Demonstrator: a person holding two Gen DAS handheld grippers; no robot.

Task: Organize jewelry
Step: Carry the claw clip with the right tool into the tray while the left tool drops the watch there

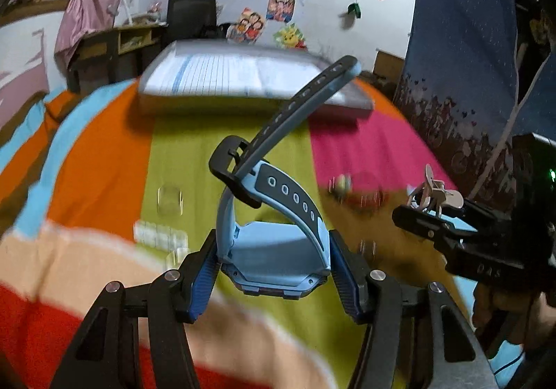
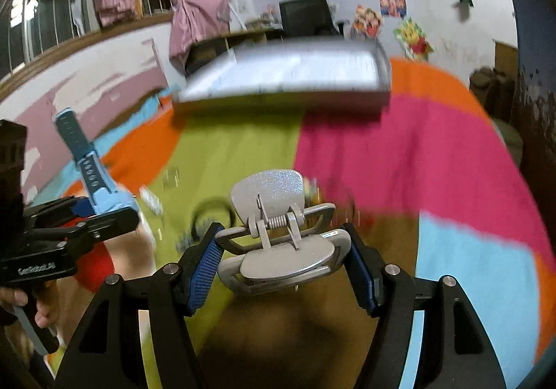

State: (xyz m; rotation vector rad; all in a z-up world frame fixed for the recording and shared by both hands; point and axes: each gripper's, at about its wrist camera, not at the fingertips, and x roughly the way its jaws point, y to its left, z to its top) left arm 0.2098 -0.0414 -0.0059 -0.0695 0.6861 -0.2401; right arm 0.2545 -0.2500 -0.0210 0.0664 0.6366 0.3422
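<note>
Holding a blue watch [image 1: 274, 250], your left tongs [image 1: 274, 264] are closed on its square body, one blue pad on each side. Its strap loops up toward 12 o'clock, and the loose end sticks out toward 1 o'clock.

Your right tongs [image 2: 283, 257] are closed on a grey hair clip [image 2: 278, 232]. The pads press its two ends, and its sparkly flat wing points up to 12 o'clock with the spring in the middle.

Both things are up in the air above a striped blanket [image 1: 104, 145] of orange, green, pink and blue.

At 12 o'clock, far across the blanket, lies a grey tray [image 2: 288, 76]. It is blurry.

Small things lie on the green stripe under the tongs, too blurry to name.

In the left view, your right tongs sit at 3 o'clock.
</note>
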